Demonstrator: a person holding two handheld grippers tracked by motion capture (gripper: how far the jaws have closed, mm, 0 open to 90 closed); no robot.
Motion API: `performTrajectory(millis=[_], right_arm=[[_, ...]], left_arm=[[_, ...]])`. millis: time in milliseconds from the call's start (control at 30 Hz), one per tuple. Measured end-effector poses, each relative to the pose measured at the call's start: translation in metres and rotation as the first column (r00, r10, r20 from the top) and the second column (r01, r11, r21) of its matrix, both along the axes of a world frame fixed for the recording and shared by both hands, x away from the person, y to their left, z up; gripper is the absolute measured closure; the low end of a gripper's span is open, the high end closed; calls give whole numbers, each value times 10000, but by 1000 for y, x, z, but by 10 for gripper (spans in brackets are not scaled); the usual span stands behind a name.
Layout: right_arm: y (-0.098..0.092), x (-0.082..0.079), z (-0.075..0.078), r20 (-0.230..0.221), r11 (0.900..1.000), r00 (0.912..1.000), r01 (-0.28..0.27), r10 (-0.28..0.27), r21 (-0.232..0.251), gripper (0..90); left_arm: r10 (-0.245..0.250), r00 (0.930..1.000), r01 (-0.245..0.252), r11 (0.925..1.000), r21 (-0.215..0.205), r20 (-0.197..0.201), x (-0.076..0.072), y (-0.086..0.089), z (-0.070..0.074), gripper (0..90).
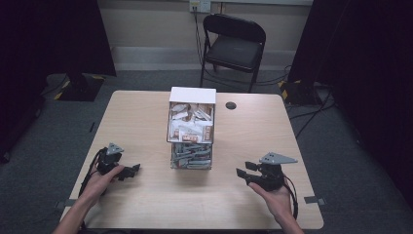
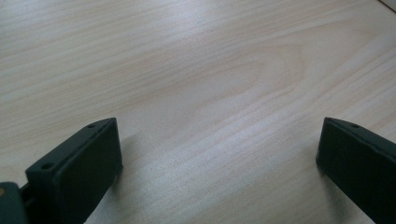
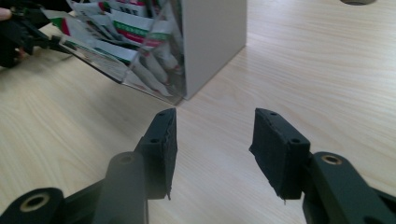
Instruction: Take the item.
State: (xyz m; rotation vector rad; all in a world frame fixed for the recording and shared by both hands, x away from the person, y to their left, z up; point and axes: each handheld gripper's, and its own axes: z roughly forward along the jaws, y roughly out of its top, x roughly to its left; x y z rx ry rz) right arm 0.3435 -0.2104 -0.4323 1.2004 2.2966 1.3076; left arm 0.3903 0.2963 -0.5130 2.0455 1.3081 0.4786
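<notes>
Box position: a clear box of sachets (image 1: 191,127) with a white rear wall is seen at the centre of the high view, standing on the wooden table (image 1: 146,200); its long axis runs from frame centre toward the top.
Contents: white sachets are packed in the upper part, grey ones in the lower.
Right gripper: the right gripper (image 1: 245,175) is held at lower right of the high view, jaws set half apart with nothing between them; the box (image 3: 154,51) lies to its upper left in the right gripper view.
Left gripper: the left gripper (image 1: 135,169) is rested at lower left, jaws spread wide over bare wood, nothing held.
Nearer hand: both are judged about equally near, the left gripper marginally closer.
Surroundings: a cable hole (image 1: 231,105) lies right of the box; a folding chair (image 1: 234,46) stands beyond the table.
Obstructions: nothing is seen lying between either gripper and the box.
</notes>
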Motion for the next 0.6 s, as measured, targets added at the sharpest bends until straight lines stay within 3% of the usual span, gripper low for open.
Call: performTrajectory(millis=[600], right_arm=[[34, 5, 16, 345, 9940, 9945, -1007, 992, 436, 559]], left_arm=[[-4, 10000, 4, 10000, 19, 12, 0, 0, 0, 0]])
